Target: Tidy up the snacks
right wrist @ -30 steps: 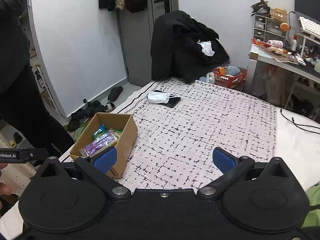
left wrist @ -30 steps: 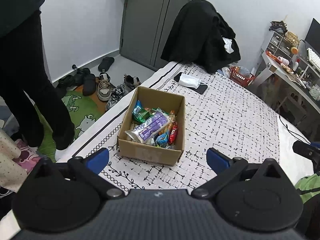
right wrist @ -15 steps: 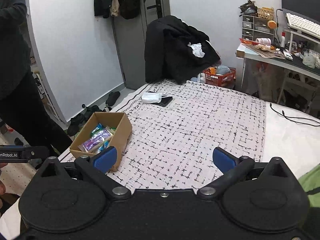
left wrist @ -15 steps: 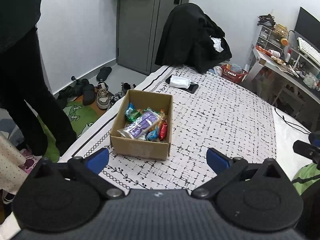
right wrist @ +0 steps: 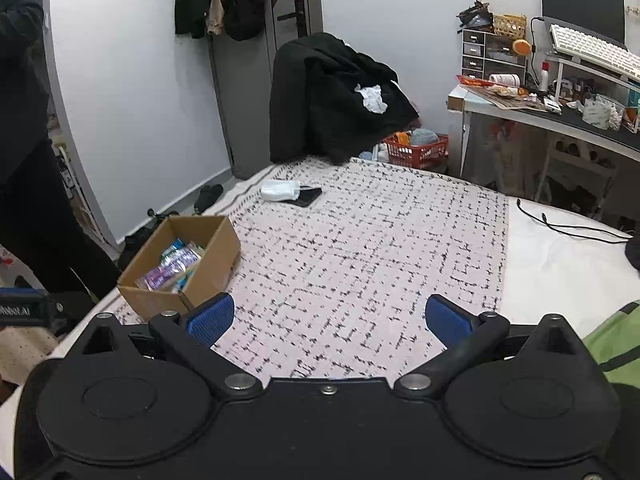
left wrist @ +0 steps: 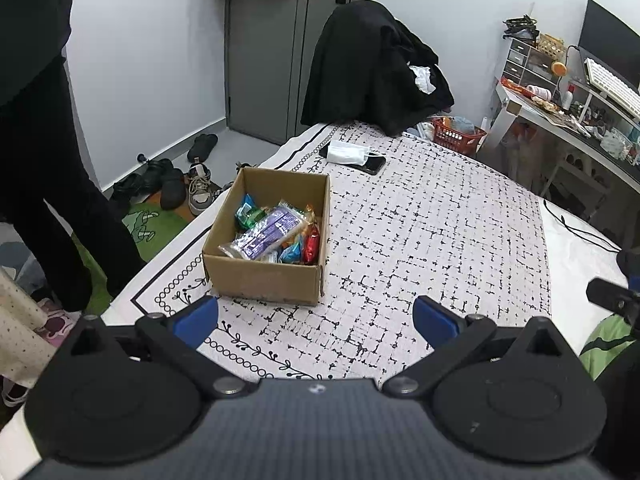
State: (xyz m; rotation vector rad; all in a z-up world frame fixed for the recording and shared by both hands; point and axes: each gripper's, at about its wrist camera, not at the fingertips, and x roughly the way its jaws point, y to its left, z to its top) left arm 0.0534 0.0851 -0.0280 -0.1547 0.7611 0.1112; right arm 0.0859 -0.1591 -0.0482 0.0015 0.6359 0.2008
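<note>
A bed with a black-and-white patterned cover is filling most of both views. A cardboard box is sitting on the bed near its left edge, open at the top. Snacks are lying packed inside the box, a purple wrapper on top, a red one against the box's right wall. Beyond the box, toward the door end of the bed, a white face mask is resting partly on a dark phone. The left gripper is hovering just short of the box's near wall, its blue fingers spread wide and gripping nothing. The right gripper is hanging well to the right of the box over bare cover, likewise spread wide with nothing between its fingers.
</note>
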